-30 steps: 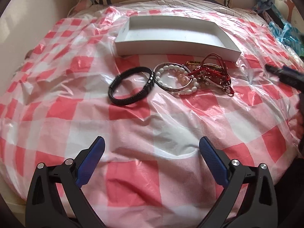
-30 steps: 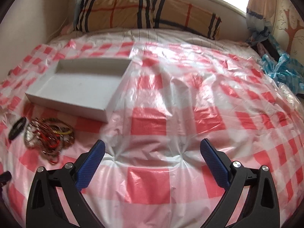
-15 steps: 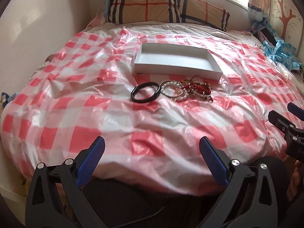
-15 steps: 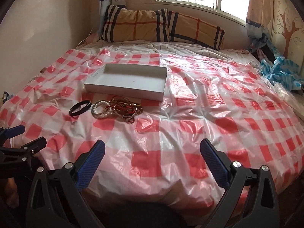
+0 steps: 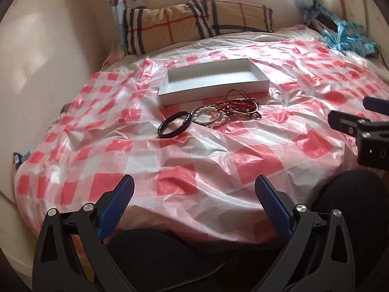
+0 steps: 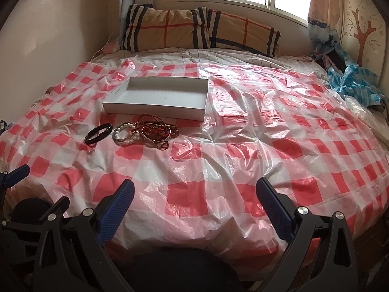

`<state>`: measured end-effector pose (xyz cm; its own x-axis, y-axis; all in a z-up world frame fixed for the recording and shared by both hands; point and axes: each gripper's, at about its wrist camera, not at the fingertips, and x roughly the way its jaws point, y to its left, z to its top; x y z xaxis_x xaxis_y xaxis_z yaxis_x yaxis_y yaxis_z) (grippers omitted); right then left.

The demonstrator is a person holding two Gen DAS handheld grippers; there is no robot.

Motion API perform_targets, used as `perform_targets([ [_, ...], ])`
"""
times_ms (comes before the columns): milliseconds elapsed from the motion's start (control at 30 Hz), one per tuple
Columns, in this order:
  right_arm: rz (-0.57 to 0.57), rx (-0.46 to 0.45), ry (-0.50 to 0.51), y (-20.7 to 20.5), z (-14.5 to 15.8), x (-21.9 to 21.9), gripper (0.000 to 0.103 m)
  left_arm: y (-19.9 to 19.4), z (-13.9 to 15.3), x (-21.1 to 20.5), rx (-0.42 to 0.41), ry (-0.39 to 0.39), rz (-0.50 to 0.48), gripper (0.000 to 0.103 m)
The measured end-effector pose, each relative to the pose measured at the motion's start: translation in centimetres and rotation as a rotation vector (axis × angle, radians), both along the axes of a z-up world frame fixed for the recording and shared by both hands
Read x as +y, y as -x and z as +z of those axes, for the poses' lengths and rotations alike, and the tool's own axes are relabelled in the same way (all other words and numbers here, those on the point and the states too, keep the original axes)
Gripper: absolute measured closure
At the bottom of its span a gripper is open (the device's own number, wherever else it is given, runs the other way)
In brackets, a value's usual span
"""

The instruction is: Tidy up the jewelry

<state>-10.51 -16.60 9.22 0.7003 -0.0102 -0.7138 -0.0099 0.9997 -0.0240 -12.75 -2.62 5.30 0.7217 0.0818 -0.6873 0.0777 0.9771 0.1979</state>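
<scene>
An empty white shallow box (image 5: 214,82) (image 6: 158,97) lies on the red-and-white checked plastic sheet (image 5: 218,150) (image 6: 243,146) that covers the bed. In front of the box lie a black bracelet (image 5: 173,124) (image 6: 98,133), a white bead bracelet (image 5: 209,115) (image 6: 125,133) and a tangle of red and gold cords (image 5: 239,105) (image 6: 155,130). My left gripper (image 5: 194,194) is open and empty, near the bed's front edge, far from the jewelry. My right gripper (image 6: 194,194) is open and empty, also at the front edge. Each gripper shows at the side of the other's view.
Plaid pillows (image 6: 199,31) lie at the head of the bed under the window. A wall (image 5: 36,60) runs along the left side. Blue cloth and plastic (image 6: 352,82) are piled at the far right. My dark-clothed knees (image 5: 158,255) are below the bed's edge.
Both grippers have pulled back from the bed and risen, so the box and jewelry look smaller and farther. Both stay open. Nothing on the bed has moved.
</scene>
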Motion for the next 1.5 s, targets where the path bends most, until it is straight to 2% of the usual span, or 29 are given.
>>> perform_targets([
  [67,0.004,0.008,0.007,-0.1,-0.2,0.2,0.007,0.0,0.1,0.0,0.000,0.017,-0.008,0.007],
  [267,0.010,0.023,0.025,-0.3,-0.6,0.6,0.007,-0.4,0.3,1.7,0.016,0.137,0.001,0.007],
  [467,0.006,0.032,0.024,-0.5,-0.7,0.7,0.007,-0.6,0.2,2.2,0.025,0.181,0.011,0.007],
  [600,0.015,0.034,-0.003,-0.6,-0.7,1.0,0.007,-0.6,0.2,2.3,0.027,0.183,0.012,0.007],
  [1067,0.026,0.026,0.052,-0.6,-0.9,1.9,0.007,-0.7,0.0,2.3,0.030,0.191,0.013,0.007],
  [1500,0.026,0.026,0.051,-0.5,-0.9,2.0,0.007,-0.7,0.0,2.2,0.031,0.192,0.015,0.007],
])
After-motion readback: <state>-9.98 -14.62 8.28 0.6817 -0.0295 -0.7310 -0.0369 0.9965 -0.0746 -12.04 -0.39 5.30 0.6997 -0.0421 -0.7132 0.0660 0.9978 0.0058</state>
